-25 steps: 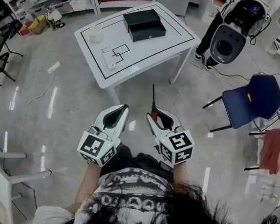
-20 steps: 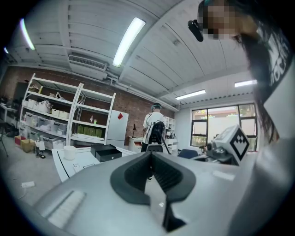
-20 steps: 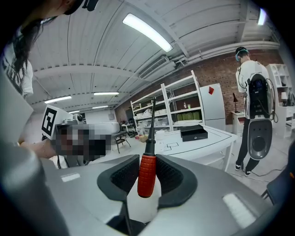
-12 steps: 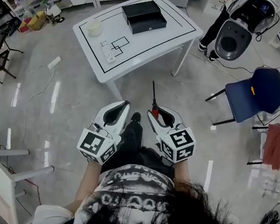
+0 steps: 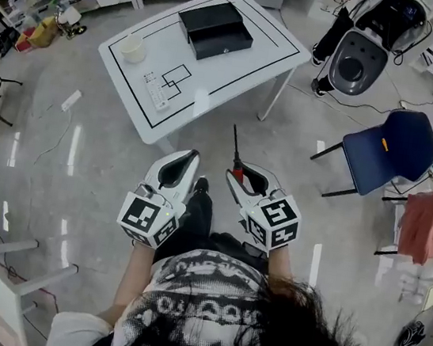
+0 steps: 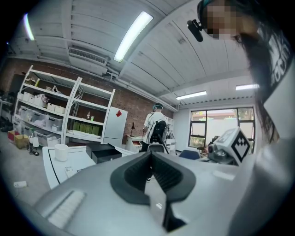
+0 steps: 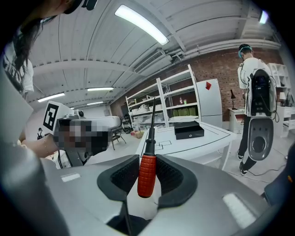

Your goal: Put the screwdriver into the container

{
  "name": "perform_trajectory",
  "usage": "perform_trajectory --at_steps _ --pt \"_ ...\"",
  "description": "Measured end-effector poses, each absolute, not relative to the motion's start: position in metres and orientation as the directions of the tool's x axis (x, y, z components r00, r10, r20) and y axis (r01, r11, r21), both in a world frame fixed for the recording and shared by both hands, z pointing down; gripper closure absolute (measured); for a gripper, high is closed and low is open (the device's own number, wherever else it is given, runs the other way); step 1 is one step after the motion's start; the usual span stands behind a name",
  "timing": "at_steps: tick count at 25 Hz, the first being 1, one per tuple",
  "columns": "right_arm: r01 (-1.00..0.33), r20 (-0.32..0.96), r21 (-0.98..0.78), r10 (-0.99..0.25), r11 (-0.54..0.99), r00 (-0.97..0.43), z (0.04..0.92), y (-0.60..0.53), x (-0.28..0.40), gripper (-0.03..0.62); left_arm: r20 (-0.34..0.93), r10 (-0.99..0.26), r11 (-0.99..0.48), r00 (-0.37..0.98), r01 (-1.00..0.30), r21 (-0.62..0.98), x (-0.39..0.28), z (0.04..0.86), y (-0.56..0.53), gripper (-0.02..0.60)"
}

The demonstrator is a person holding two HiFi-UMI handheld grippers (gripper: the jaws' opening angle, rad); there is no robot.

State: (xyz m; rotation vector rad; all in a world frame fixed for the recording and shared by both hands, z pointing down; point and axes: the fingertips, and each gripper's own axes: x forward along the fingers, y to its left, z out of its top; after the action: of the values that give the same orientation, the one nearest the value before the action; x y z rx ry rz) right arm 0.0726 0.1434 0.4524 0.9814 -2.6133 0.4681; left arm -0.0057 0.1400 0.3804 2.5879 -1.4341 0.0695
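Right tongs (image 5: 245, 179) are clamped on the screwdriver (image 7: 147, 171), pads on both sides of the red handle, dark shaft pointing away toward the table (image 5: 213, 84). Left tongs (image 6: 151, 157) have their tips together w/ nothing between them, held just left of the right pair, in front of the person's body.

Progress: the pick-up is done, the screwdriver is up in the air and well short of the table. Left to do, by my read: close the gap to the table, reach over to the far side, drop the tool in. The container (image 5: 215, 30), a black box, sits at the table's far edge, well apart from the tongs. Can't tell from here how open its top is.

Round about: a white cup (image 5: 132, 48) at the table's left side and a small flat gadget (image 5: 156, 92) by the printed squares, both left of the straight line to the box. A blue chair (image 5: 391, 153) stands off right. Another person (image 5: 356, 36) stands at the far right w/ gear on the back. Bare floor lies between tongs and table. The near table corner looks like the only thing to steer round.
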Motion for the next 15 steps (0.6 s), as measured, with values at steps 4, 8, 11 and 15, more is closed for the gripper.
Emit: perform_trajectory --at_steps 4,8,11,15 --pt "-0.679 0.405 -0.180 -0.575 0.712 -0.711 0.450 0.095 0.055 0.482 0.117 -0.831 -0.529 0.544 -0.838 0.134 -0.024 0.375 0.088 0.581" --pt "-0.684 0.415 -0.167 -0.578 0.711 -0.702 0.446 0.047 0.036 0.482 0.100 -0.832 -0.532 0.546 -0.835 0.138 -0.045 0.368 0.035 0.581" --pt "-0.690 0.429 -0.168 -0.577 0.704 -0.695 0.449 0.018 0.024 0.482 0.096 -0.825 -0.541 0.557 -0.828 0.148 -0.057 0.369 0.004 0.581" --pt "-0.696 0.441 -0.163 -0.579 0.700 -0.686 0.450 -0.019 0.003 0.482 0.104 -0.817 -0.549 0.567 -0.821 0.157 -0.078 0.374 -0.033 0.581"
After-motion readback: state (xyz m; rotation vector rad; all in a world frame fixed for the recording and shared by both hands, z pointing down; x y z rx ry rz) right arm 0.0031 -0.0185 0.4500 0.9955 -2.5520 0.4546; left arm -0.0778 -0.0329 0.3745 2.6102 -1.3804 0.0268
